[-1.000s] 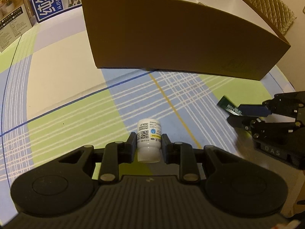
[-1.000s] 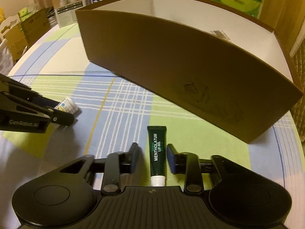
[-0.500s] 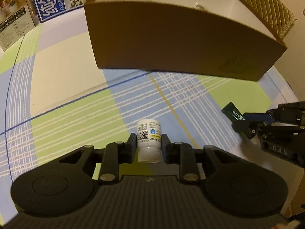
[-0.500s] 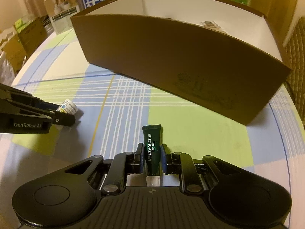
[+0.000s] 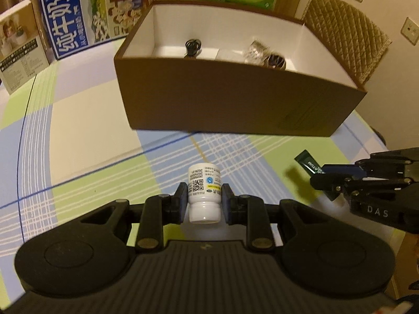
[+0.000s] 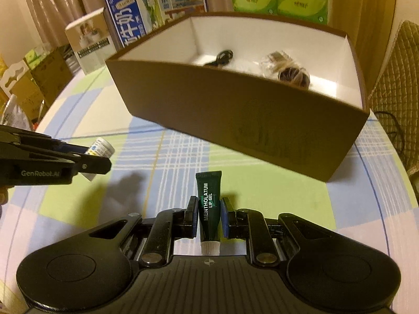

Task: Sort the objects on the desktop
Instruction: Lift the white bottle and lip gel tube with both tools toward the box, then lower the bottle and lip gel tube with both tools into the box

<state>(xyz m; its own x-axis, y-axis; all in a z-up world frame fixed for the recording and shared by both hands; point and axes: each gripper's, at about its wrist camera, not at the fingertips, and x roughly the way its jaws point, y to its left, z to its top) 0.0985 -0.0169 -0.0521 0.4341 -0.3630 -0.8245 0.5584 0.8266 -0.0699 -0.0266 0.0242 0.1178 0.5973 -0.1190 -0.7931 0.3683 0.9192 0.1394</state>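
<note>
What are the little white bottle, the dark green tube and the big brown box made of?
Small white bottle: probably hard plastic, smooth and slightly glossy, with a printed paper-like label.
Dark green lip gel tube: likely soft plastic, satin sheen, flat crimped end.
Large brown box: looks like cardboard, matte brown outside, white inside, thin straight walls.

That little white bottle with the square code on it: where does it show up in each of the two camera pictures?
Left wrist view: white bottle at bottom centre, clamped in the left gripper.
Right wrist view: it peeks out at the left edge.
Shared landmark: the brown box behind.
</note>
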